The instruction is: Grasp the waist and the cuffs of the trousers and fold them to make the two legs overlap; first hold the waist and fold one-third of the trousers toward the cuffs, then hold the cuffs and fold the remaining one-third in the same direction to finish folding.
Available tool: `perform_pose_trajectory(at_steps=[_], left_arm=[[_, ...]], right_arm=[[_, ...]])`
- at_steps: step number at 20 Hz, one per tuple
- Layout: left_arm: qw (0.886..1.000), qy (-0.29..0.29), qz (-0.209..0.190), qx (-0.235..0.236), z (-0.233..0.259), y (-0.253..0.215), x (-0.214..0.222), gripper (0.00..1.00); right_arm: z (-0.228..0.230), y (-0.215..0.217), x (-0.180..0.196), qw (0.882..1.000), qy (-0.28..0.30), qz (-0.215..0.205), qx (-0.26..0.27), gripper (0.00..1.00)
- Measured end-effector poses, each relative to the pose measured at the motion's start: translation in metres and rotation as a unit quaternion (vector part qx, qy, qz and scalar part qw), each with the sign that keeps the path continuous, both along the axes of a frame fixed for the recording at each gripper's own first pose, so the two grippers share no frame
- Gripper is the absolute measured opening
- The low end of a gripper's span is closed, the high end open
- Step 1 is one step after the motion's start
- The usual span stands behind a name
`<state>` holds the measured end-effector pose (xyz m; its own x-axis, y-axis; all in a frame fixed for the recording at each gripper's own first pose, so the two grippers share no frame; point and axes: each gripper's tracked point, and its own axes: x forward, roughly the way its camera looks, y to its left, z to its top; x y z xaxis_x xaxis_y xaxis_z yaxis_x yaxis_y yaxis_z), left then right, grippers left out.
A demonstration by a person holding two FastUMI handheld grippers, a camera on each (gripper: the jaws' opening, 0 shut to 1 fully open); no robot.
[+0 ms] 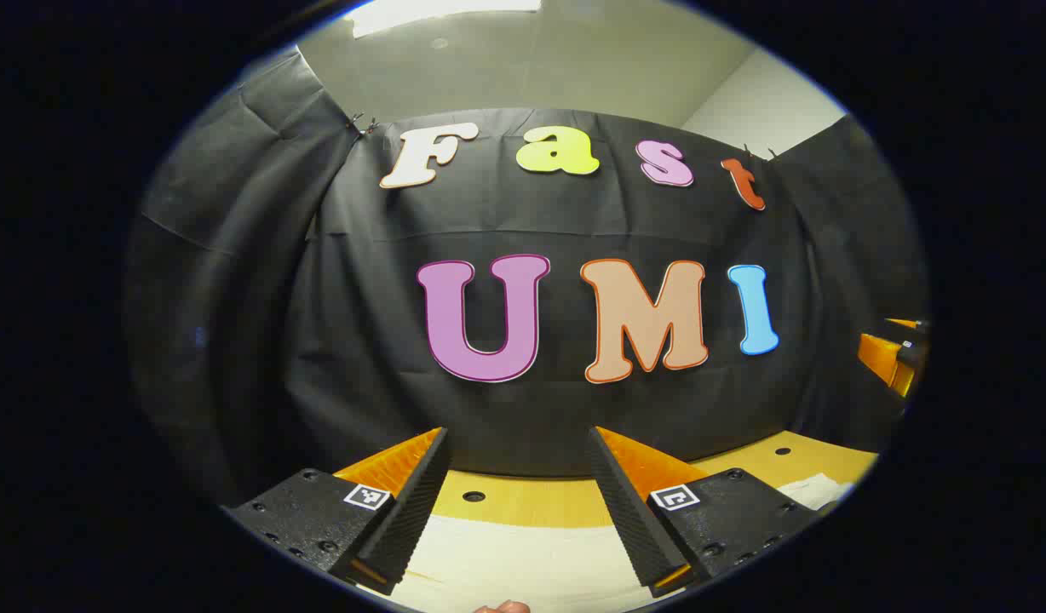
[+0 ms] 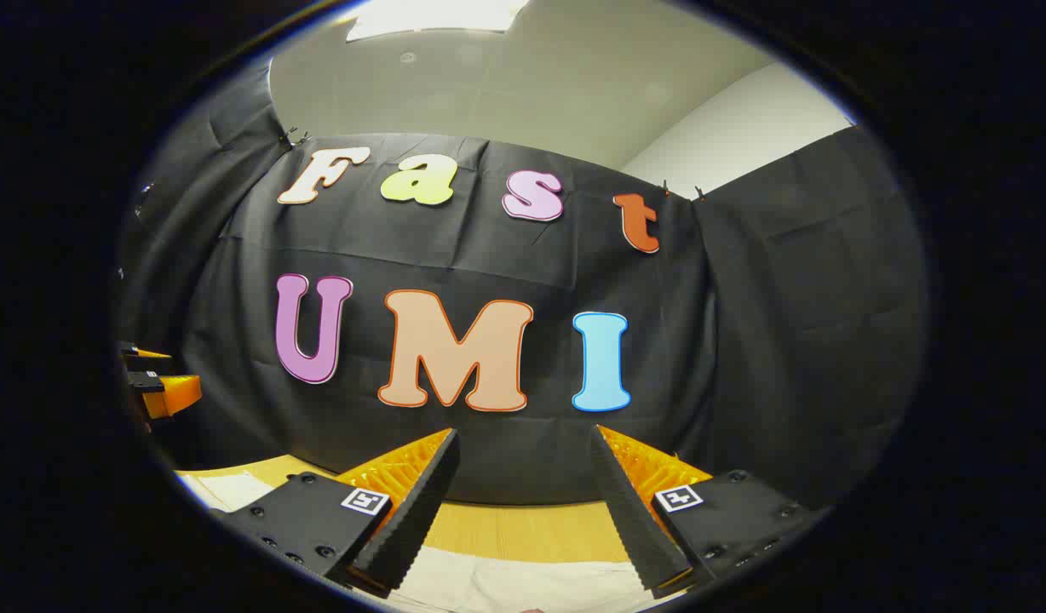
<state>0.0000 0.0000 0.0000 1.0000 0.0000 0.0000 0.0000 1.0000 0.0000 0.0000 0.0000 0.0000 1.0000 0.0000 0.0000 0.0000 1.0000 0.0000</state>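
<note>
Trousers [image 1: 523, 558] below gripper [image 1: 519, 502], on table [image 1: 523, 502]

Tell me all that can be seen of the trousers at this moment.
The trousers show as pale cream cloth lying flat on the wooden table, below and between the open fingers of the left gripper. A further patch lies off to the right. In the right gripper view the same cloth lies under the open right gripper. Neither gripper touches it. Waist and cuffs cannot be told apart.
</note>
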Motion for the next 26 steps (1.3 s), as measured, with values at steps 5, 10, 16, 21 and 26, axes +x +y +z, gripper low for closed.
perform_pose_trajectory(at_steps=[5, 10, 16, 21, 26], left_arm=[[1.0, 0.0, 0.007, -0.005, -0.003, 0.006, 0.002, 0.92], [1.0, 0.006, 0.025, 0.0, -0.008, 0.021, -0.001, 0.94], [0.999, -0.003, 0.029, 0.018, 0.001, 0.027, -0.008, 0.94], [0.999, 0.003, 0.032, 0.015, -0.002, 0.027, -0.014, 0.94], [0.999, 0.003, 0.035, 0.022, -0.001, 0.026, -0.014, 0.94]], right_arm=[[-0.005, 0.001, 0.0, 1.0, 0.007, 0.001, 0.003, 0.97], [-0.009, 0.008, 0.002, 1.0, 0.009, 0.011, 0.001, 0.97], [-0.013, 0.005, 0.002, 1.0, 0.014, 0.012, 0.009, 0.98], [-0.021, -0.012, -0.003, 1.0, 0.017, 0.01, -0.009, 0.98], [-0.07, -0.06, -0.018, 0.993, 0.064, 0.01, -0.098, 0.96]])
